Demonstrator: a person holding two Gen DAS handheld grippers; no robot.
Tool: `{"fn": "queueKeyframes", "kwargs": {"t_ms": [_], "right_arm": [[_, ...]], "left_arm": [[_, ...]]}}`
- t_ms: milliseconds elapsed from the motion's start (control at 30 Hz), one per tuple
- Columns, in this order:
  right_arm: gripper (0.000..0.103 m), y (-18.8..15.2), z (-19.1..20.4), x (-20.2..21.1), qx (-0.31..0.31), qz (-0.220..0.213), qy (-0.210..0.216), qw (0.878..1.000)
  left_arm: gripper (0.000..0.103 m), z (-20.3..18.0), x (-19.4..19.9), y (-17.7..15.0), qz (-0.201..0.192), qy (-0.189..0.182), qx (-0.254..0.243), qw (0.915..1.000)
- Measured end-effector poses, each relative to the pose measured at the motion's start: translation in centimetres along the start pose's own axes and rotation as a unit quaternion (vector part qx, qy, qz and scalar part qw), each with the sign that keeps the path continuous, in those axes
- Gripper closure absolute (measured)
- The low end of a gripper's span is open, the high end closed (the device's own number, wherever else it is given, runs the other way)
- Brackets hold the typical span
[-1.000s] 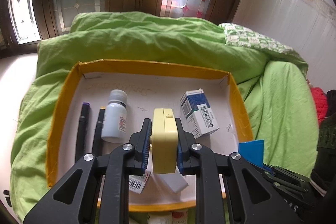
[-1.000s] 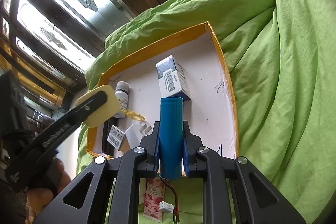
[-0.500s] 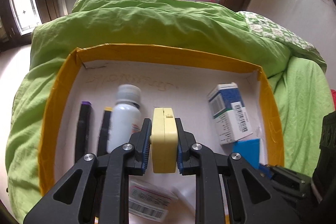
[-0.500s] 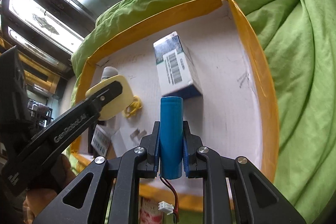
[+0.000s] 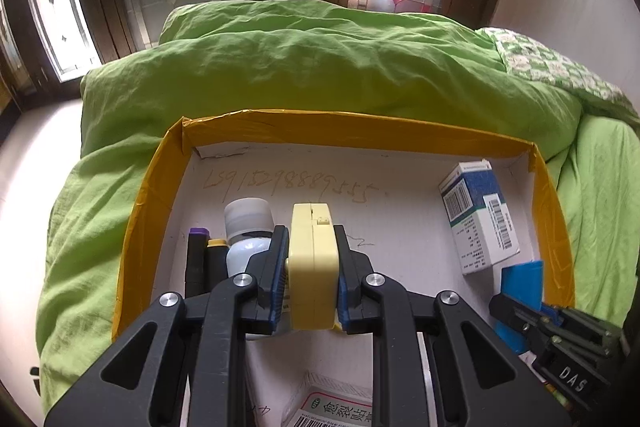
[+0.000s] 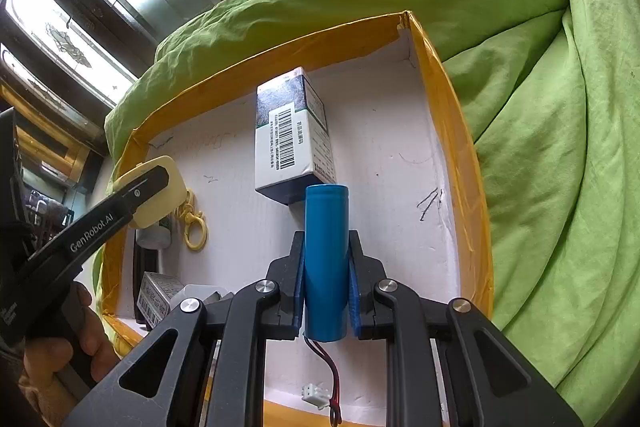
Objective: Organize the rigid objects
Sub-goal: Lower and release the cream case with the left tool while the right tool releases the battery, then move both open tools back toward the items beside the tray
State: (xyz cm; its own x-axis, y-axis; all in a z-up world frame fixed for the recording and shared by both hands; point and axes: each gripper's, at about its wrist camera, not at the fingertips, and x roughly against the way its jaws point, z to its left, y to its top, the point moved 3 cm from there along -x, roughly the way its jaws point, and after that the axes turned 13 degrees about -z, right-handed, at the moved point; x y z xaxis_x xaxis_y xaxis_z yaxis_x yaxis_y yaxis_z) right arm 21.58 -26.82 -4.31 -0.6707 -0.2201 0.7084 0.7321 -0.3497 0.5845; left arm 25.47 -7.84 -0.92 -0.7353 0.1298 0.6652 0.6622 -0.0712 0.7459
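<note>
My left gripper (image 5: 312,279) is clamped on a pale yellow case (image 5: 313,263), held on edge above the floor of the yellow-rimmed box (image 5: 352,129). A yellow clasp (image 6: 195,227) hangs under the case in the right wrist view. My right gripper (image 6: 326,287) is clenched on a blue battery cell (image 6: 326,259), its long axis running straight forward along the fingers, red lead and white plug (image 6: 316,397) trailing behind.

The box sits on a green quilt (image 5: 320,67). Along its left wall lie two dark markers (image 5: 198,259) and a white bottle (image 5: 248,227), all lengthways toward the far wall. A blue-and-white carton (image 5: 478,219) lies by the right wall, also lengthways.

What matters next, I judge, is the bare floor between bottle and carton. The case hangs over it, just right of the bottle, so my left hand is nearer that spot. The cell points at the carton's near end, with open floor to its right against the right wall; laid parallel to the carton, it should fit there. Whether the cell touches the carton I cannot tell.
</note>
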Motion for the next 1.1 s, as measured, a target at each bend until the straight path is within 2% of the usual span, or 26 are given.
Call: {"fn": "queueKeyframes", "kwargs": {"t_ms": [300,400,500,567,667,767,833,933,1033,1100], "right_arm": [[0.087,0.1,-0.2,-0.1,-0.008,-0.011,0.013,1.0],[0.083,0.0,-0.8,1.2,-0.012,-0.025,0.015,1.0],[0.08,0.1,-0.6,2.1,-0.01,-0.038,0.015,0.999],[0.075,0.1,-0.6,2.8,-0.01,-0.046,0.015,0.999],[0.074,-0.1,-0.6,4.0,-0.014,-0.054,0.019,0.998],[0.07,-0.4,-0.4,5.2,-0.014,-0.062,0.026,0.998],[0.063,-0.9,-0.2,6.2,-0.013,-0.068,0.033,0.997],[0.059,-1.7,-0.1,8.0,-0.014,-0.07,0.044,0.996],[0.056,-2.8,-0.2,9.7,-0.022,-0.068,0.055,0.996],[0.055,-3.6,-0.1,10.5,-0.024,-0.064,0.06,0.996]], "left_arm": [[0.085,-0.7,0.4,-0.4,0.0,0.013,-0.023,0.9996],[0.083,-1.1,0.7,-0.6,0.002,0.014,-0.029,0.9995],[0.073,-1.2,1.4,-0.6,-0.001,0.014,-0.029,0.9995],[0.061,-1.4,2.2,-0.4,-0.009,0.014,-0.031,0.9994],[0.051,-1.5,3.6,0.0,-0.023,0.014,-0.036,0.999],[0.047,-1.3,5.4,0.3,-0.03,0.013,-0.033,0.9989],[0.045,-0.7,7.2,0.1,-0.037,0.007,-0.021,0.9991],[0.032,1.1,10.5,-1.3,-0.052,0.005,-0.002,0.9986],[0.03,3.7,13.8,-3.9,-0.066,0.025,0.022,0.9973],[0.026,5.6,15.4,-6.2,-0.064,0.051,0.043,0.9957]]}}
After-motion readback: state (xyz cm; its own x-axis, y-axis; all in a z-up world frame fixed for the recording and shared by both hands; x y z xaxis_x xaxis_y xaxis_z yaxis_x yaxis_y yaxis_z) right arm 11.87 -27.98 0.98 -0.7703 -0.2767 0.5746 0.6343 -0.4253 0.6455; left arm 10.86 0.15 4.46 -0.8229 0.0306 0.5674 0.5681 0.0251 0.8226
